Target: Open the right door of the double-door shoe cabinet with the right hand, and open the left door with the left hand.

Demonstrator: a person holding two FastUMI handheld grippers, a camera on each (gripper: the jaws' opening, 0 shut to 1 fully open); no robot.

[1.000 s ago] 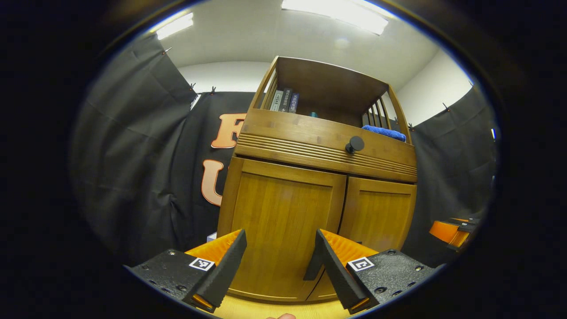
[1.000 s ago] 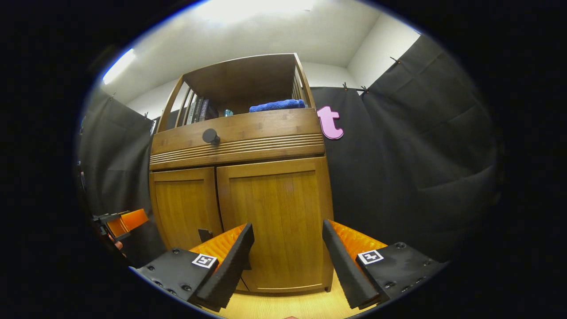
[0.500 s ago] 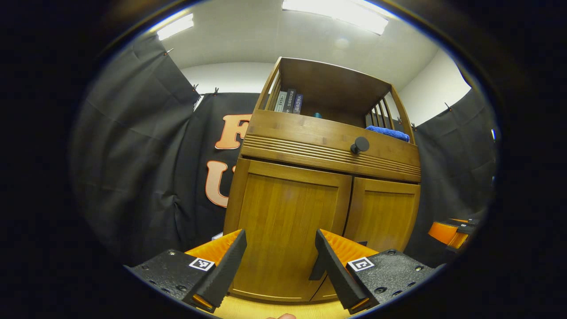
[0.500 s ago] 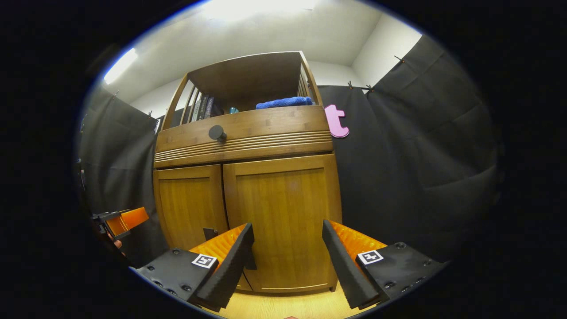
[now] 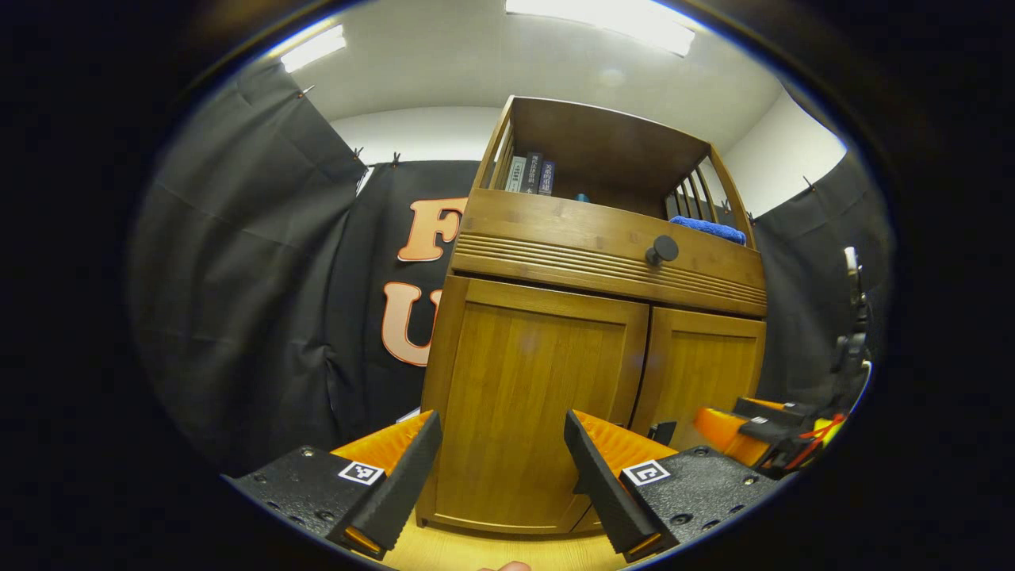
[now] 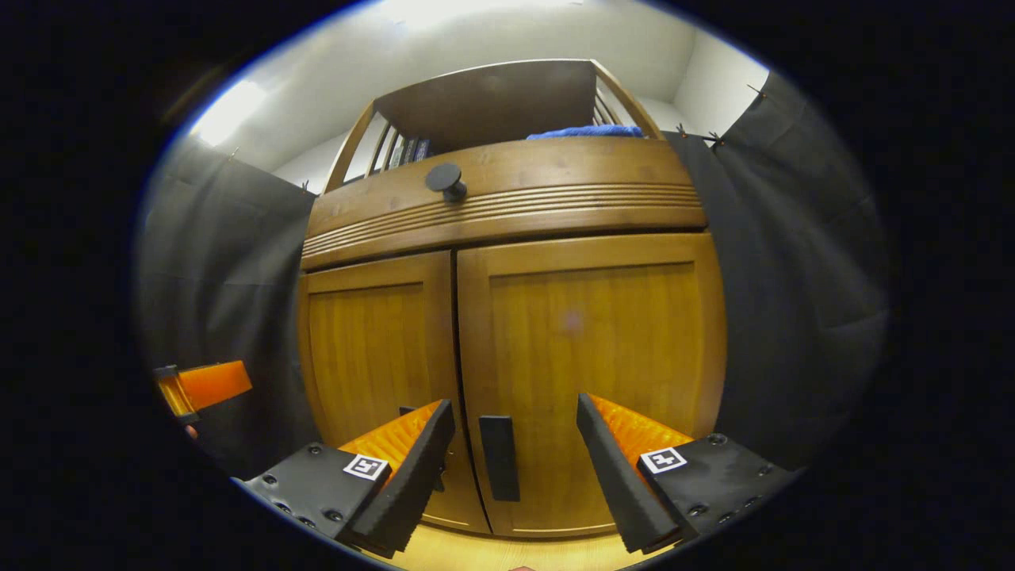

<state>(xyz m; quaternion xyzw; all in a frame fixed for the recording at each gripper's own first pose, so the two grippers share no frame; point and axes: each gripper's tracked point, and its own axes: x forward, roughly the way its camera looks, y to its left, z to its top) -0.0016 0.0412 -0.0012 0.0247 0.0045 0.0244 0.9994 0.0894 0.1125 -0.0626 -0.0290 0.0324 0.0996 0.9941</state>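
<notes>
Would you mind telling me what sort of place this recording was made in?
Most likely a staged recording booth, not a lived-in home: black cloth hangs all round, a lone wooden shoe cabinet stands against it, and ceiling strip lights shine overhead.

The shoe cabinet (image 6: 507, 238) is wood — smooth, with a soft sheen on both doors (grain running upright). Its door handle (image 6: 499, 457) looks matt. The towel (image 5: 708, 229) is fuzzy cloth — the floor (image 6: 507, 553) pale wood.
</notes>
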